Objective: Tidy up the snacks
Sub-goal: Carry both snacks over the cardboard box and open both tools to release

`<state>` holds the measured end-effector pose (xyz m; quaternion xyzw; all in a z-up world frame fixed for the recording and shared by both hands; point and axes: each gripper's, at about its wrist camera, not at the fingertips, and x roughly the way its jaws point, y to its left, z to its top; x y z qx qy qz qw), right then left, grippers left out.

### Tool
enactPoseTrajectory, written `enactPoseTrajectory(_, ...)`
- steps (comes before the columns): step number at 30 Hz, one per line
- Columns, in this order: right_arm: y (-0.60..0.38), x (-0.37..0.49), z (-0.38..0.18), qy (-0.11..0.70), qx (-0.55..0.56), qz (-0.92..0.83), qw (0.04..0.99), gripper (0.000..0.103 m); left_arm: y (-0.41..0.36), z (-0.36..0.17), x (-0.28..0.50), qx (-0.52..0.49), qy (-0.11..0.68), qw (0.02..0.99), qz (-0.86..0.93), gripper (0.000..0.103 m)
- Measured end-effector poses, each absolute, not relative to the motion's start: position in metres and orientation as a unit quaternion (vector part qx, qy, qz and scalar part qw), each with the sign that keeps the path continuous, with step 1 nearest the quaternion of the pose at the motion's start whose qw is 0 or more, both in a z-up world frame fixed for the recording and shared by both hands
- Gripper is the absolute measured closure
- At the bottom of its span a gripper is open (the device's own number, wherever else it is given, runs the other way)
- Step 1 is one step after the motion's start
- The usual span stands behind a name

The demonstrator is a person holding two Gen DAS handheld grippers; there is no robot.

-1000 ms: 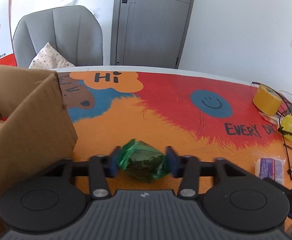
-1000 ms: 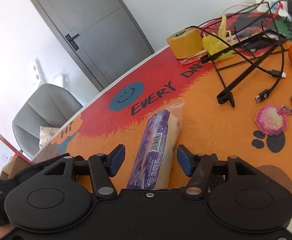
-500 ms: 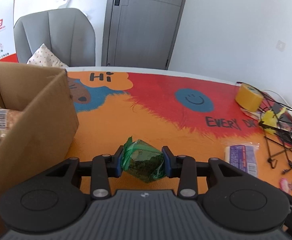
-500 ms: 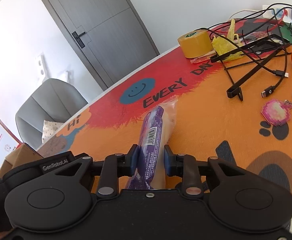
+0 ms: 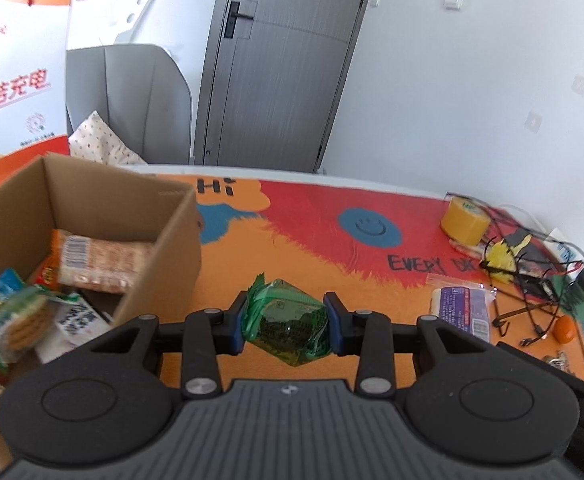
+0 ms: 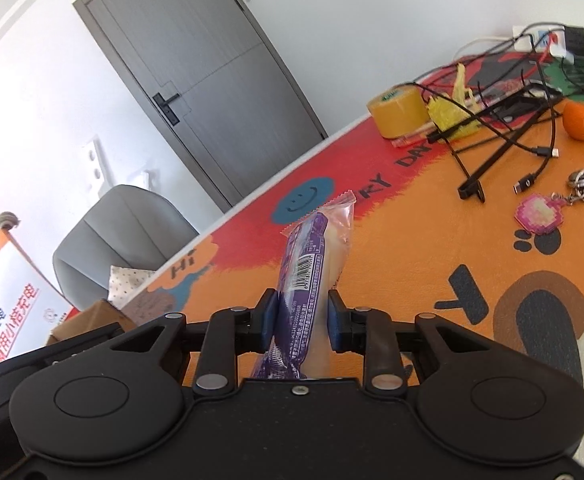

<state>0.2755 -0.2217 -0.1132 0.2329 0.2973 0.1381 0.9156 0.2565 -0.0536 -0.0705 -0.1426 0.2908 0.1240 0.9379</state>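
Observation:
My left gripper is shut on a green see-through snack packet, held above the orange mat just right of an open cardboard box. Several wrapped snacks lie inside the box. In the right wrist view my right gripper is shut on a long purple-and-white snack packet, which sticks up and forward, tilted off the mat. The same purple packet shows at the right in the left wrist view. The box corner is at the far left in the right wrist view.
A yellow tape roll, tangled black cables, an orange fruit and a pink keychain with keys crowd the mat's right side. A grey chair and a white-and-orange bag stand behind the box.
My right gripper closed on the purple packet and lifted it. My left gripper rose with the green packet and moved toward the box, so the box's inside now shows.

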Motion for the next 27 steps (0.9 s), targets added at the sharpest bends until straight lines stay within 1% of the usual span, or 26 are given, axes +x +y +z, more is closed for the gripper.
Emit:
enactPoseTrajectory(8,-0.209,0.254,-0.089,0.270,0.226,0.167,0.921,0.076,-0.039,-0.043,0.225,-0.154,0.263,0.944,0.130,0.066)
enactPoseTrajectory(15,-0.190,0.242,-0.075,0.257,0.220,0.195,0.921,0.076,-0.011,-0.024,0.201,-0.158,0.245,0.946,0.144,0.066)
enactPoseTrajectory(27,-0.149,0.223,-0.057,0.246,0.207,0.236,0.917,0.076,0.040,-0.008,0.166,-0.181,0.221,0.943,0.168,0.065)
